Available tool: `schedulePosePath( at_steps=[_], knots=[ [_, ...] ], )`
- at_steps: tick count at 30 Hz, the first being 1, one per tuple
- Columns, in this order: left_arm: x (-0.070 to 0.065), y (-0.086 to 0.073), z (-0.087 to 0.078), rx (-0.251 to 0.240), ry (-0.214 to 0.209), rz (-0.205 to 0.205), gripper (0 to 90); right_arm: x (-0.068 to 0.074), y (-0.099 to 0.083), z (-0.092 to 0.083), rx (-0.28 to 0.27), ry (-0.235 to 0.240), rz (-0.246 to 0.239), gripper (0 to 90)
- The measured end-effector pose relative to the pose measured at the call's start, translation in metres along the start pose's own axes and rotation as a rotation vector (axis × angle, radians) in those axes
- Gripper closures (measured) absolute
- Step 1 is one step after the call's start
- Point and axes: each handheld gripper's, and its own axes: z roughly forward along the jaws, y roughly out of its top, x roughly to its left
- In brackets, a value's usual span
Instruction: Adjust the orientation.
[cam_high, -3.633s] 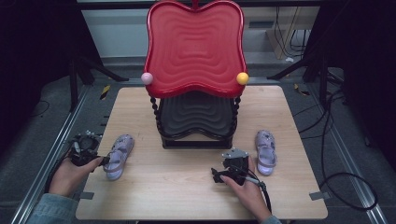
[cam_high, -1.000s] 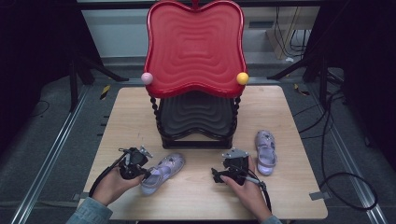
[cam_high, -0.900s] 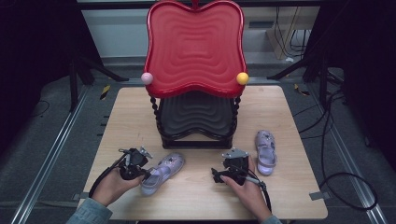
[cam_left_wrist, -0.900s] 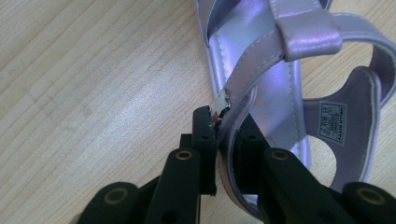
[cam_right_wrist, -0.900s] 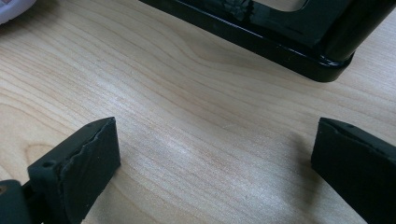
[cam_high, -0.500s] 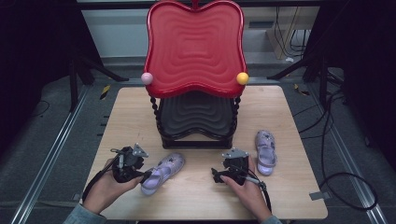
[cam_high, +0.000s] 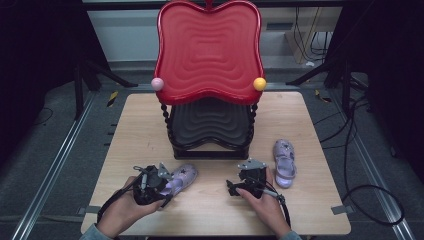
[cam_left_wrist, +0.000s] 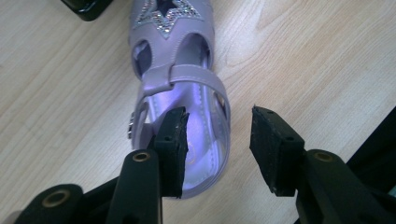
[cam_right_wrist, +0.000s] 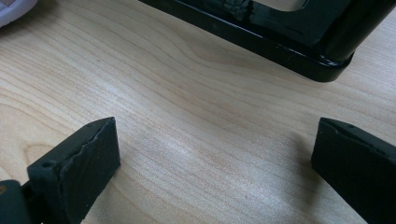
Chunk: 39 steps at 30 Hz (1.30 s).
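Left gripper (cam_left_wrist: 218, 147) sat spread over the heel of a lilac sandal (cam_left_wrist: 187, 93) near the table's (cam_high: 310, 125) front edge, not pinching it. Right gripper (cam_right_wrist: 215, 168) was spread wide over bare wood. Second sandal (cam_high: 284, 162) lay toward the right edge.

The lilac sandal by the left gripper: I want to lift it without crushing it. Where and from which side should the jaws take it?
Probably by the heel-end side wall of the lilac sandal, coming from behind the heel. The left gripper has its jaws open, one over the insole, one outside the rim, so closing would pinch that thin upright wall rather than the straps.
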Motion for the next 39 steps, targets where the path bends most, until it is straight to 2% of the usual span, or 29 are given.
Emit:
schedulePosePath(
  at_steps=[3,10,19,25,31,34,39],
  knots=[
    [0.000,0.002,0.008,0.026,-0.002,0.004,58.6,0.000,0.000,0.000,0.000,0.000,0.000,1.5],
    [0.005,0.004,0.028,0.081,-0.034,-0.010,65.4,0.000,0.000,0.000,0.000,0.000,0.000,1.5],
    [0.005,0.003,0.038,0.115,-0.066,-0.010,78.5,0.000,0.000,0.000,0.001,0.000,-0.001,1.5],
    [0.007,0.003,0.041,0.123,-0.075,-0.017,81.8,0.000,0.000,0.000,0.000,0.000,0.000,1.5],
    [0.012,0.001,0.039,0.114,-0.090,-0.023,85.6,0.000,0.000,0.000,0.001,0.000,-0.001,1.5],
    [0.019,-0.002,0.036,0.075,-0.123,-0.062,86.1,0.000,0.000,0.000,0.000,0.000,-0.001,1.5],
    [0.033,-0.008,0.025,0.007,-0.181,-0.106,86.3,0.000,0.000,0.000,0.000,0.000,0.000,1.4]
  ],
)
